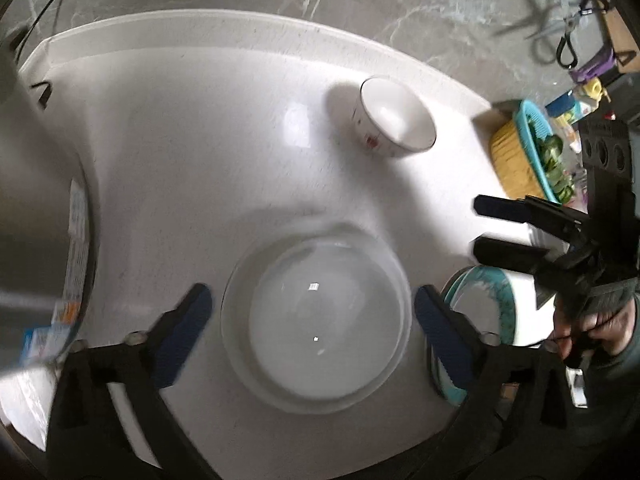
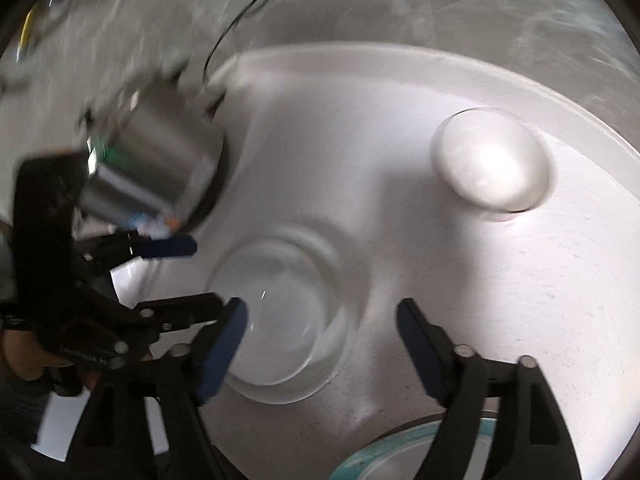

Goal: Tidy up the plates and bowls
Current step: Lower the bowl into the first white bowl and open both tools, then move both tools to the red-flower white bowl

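No brand or word can be read: the label on the steel pot [image 1: 48, 240] is too blurred, and the small white bowl [image 1: 394, 120] shows only red marks on its side.

The left hand-held gripper [image 1: 312, 312] is spread wide, its 2 blue-padded fingers [image 1: 188, 328] either side of the clear glass bowl [image 1: 316, 316] on the white counter [image 1: 200, 140]; whether they touch the bowl cannot be told. The teal-rimmed plate [image 1: 502, 308] lies just right of that bowl, partly behind the right finger.

The right hand-held gripper [image 2: 320, 340] is also spread, holding nothing; the glass bowl [image 2: 280, 320] sits by its left finger, the teal plate [image 2: 400, 452] below it, the small bowl [image 2: 492, 160] well apart.
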Demonstrator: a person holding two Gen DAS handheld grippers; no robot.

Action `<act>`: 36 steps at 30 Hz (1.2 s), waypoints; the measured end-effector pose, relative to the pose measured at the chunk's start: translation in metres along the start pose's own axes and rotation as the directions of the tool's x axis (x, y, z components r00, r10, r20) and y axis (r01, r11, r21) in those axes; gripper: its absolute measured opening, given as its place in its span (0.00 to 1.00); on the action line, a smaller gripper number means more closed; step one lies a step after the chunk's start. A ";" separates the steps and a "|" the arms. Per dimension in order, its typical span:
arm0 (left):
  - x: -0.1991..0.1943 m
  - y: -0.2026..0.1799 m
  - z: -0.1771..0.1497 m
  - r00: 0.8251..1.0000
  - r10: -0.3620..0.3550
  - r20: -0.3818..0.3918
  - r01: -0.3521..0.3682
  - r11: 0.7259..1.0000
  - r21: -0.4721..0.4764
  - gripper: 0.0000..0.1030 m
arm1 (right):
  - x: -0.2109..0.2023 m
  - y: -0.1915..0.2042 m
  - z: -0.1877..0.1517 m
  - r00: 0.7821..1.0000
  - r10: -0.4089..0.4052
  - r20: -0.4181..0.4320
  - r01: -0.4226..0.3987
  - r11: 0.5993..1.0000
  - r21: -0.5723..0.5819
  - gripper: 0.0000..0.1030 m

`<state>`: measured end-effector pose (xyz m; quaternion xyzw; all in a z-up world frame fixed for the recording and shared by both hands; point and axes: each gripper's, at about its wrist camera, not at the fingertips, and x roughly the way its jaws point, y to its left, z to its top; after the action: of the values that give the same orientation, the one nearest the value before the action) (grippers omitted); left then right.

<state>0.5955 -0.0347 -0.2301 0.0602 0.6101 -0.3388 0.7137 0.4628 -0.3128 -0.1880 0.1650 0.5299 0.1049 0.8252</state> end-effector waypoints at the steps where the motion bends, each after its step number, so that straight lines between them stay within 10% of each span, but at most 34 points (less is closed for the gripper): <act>1: 0.001 -0.002 0.008 1.000 0.013 -0.010 -0.013 1.000 0.013 1.00 | -0.008 -0.011 0.003 1.000 -0.003 0.015 0.002 1.000 0.018 0.86; 4: 0.005 -0.014 0.034 0.999 0.047 -0.012 -0.045 0.995 0.092 1.00 | -0.033 -0.048 0.010 0.996 -0.065 0.057 0.061 0.995 0.073 1.00; 18: 0.077 -0.058 0.170 0.989 0.142 -0.047 -0.129 0.969 0.211 1.00 | -0.045 -0.161 0.056 0.991 -0.117 0.064 0.093 0.951 0.295 1.00; 36: 0.167 -0.039 0.213 0.979 0.173 -0.106 -0.149 0.968 0.201 0.98 | 0.050 -0.182 0.084 0.990 -0.087 -0.114 0.120 0.938 0.326 0.68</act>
<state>0.7554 -0.2392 -0.3170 0.1987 0.6103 -0.3324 0.6910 0.5597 -0.4767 -0.2672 0.2680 0.5878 -0.0216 0.7630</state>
